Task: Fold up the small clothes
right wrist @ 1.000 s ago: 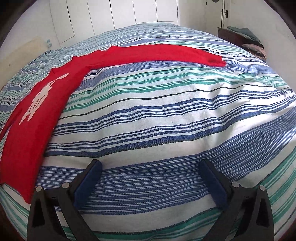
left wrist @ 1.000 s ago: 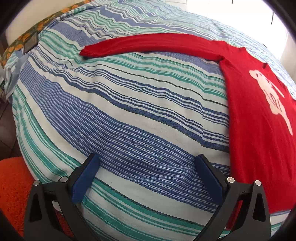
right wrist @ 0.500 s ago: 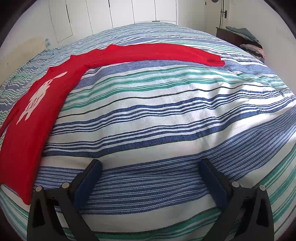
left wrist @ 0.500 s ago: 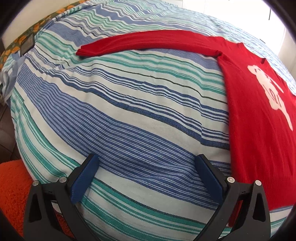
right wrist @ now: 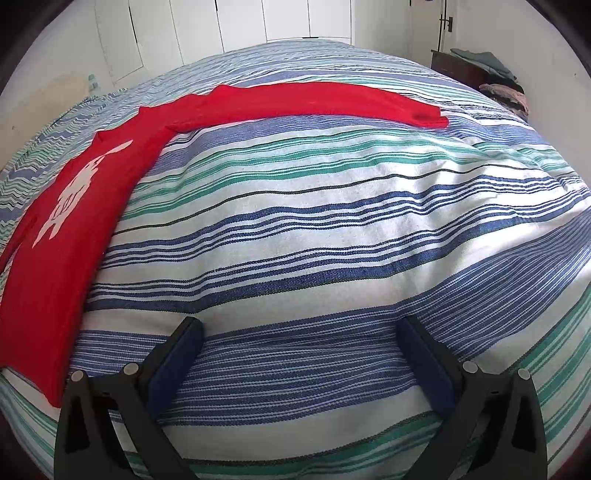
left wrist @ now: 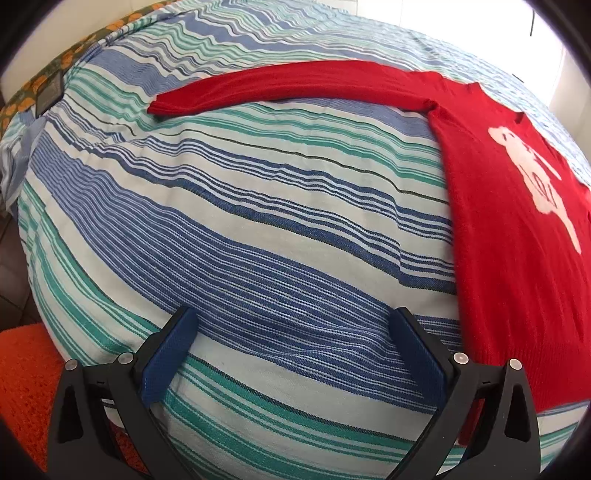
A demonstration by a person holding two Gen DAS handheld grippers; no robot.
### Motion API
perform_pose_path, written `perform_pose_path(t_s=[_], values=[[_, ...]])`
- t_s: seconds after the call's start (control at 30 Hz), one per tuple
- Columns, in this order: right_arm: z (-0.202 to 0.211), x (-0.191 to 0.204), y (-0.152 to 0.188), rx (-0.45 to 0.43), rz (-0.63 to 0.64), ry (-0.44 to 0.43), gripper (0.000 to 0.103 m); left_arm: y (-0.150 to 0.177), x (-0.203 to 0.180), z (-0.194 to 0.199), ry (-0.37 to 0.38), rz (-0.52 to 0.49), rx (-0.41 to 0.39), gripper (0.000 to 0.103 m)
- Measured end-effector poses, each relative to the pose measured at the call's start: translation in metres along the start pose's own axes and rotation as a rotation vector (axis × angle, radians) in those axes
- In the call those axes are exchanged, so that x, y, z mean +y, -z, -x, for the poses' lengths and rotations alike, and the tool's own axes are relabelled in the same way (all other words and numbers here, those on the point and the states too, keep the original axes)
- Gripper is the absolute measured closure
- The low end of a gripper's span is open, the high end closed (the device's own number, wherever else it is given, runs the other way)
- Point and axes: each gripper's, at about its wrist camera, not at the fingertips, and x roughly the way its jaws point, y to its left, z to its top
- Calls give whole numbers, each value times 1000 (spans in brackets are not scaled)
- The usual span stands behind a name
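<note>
A red long-sleeved top [left wrist: 517, 258] with a white print lies flat on the striped bedspread [left wrist: 258, 221]. In the left wrist view its body is at the right and one sleeve [left wrist: 295, 83] stretches out to the left. In the right wrist view the body [right wrist: 66, 229] is at the left and the other sleeve [right wrist: 325, 101] stretches right. My left gripper [left wrist: 293, 321] is open and empty over the bedspread, left of the top's hem. My right gripper [right wrist: 301, 328] is open and empty, right of the hem.
An orange textured cushion or rug [left wrist: 26, 387] lies at the bed's lower left. A dark cabinet with clothes [right wrist: 484, 70] stands at the far right by the wall. White cupboard doors [right wrist: 240, 22] are behind the bed.
Both grippers have moved slightly forward over the bed; the top and its sleeves sit a little lower in both views. The jaws stay open.
</note>
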Motion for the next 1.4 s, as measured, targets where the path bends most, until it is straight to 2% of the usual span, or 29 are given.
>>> perform_pose_path(t_s=[0.17, 0.97, 1.13, 1.23, 1.3, 1.33, 1.4], values=[[0, 0, 0, 3, 3, 1, 0, 3, 0, 1, 16, -29, -8, 0], [-2, 3, -1, 12, 11, 22, 0, 4, -5, -1, -15, -57, -8, 1], [-1, 2, -5, 39, -7, 16, 0, -10, 0, 24, 22, -45, 74, 1], [7, -1, -9, 78, -38, 26, 0, -20, 14, 64, 97, 4, -48, 1], [18, -5, -13, 84, -95, 22, 0, -26, 21, 74, 111, 33, -98, 1], [25, -10, -16, 68, -146, -15, 1, -27, 25, 76, 119, 55, -120, 1], [41, -25, -27, -4, -273, -166, 1, -26, 35, 75, 124, 108, -182, 1]])
